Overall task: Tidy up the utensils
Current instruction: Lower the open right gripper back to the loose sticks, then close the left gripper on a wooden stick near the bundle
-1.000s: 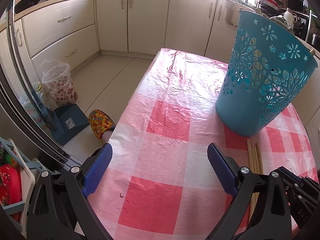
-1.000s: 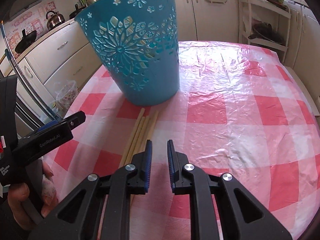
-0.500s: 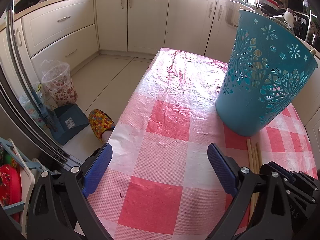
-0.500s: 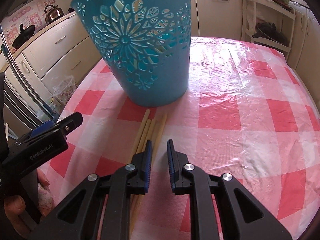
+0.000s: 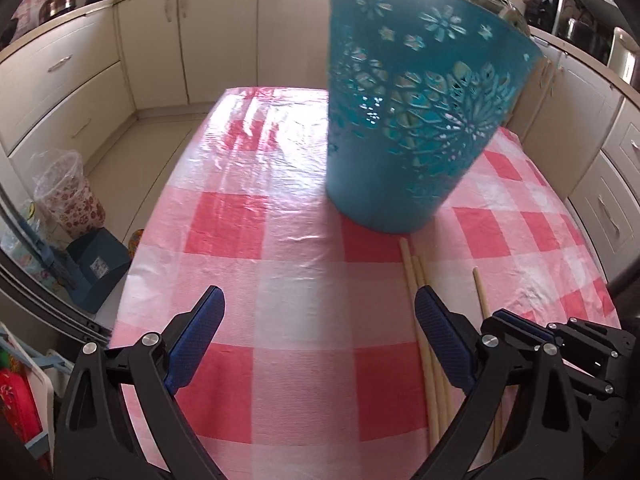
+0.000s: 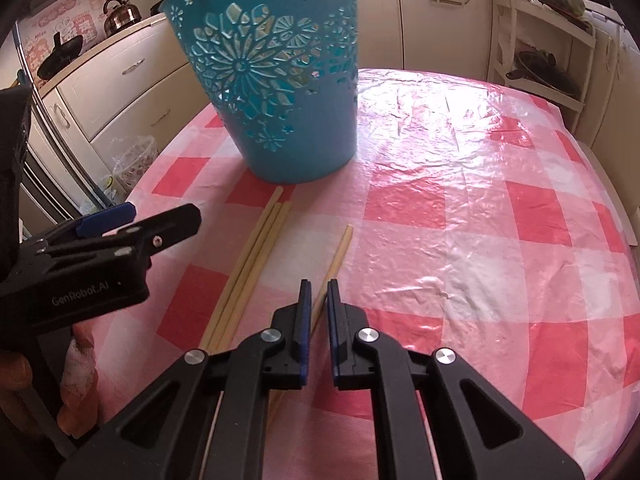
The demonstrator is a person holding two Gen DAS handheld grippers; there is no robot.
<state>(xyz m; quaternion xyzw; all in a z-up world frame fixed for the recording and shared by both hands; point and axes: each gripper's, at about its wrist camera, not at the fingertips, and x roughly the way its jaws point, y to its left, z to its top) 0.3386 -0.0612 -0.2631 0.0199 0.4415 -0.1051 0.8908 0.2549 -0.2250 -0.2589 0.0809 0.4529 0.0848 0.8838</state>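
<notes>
The left hand-held gripper [image 5: 316,330] hovers with jaws wide and empty. Three chopsticks [image 6: 256,254] lie bunched on the desk [image 6: 480,208] before the teal basket [image 6: 272,80]. A fourth chopstick [image 6: 338,254], light, stiff and smooth, is judged best pinched mid-shaft. The right hand-held gripper [image 6: 317,286] stands narrow over it, unclamped.

I read this as a home kitchen: cream cabinets [image 5: 224,36], kettle [image 6: 120,14] on counter, checked tablecloth [image 6: 460,216] over table.
</notes>
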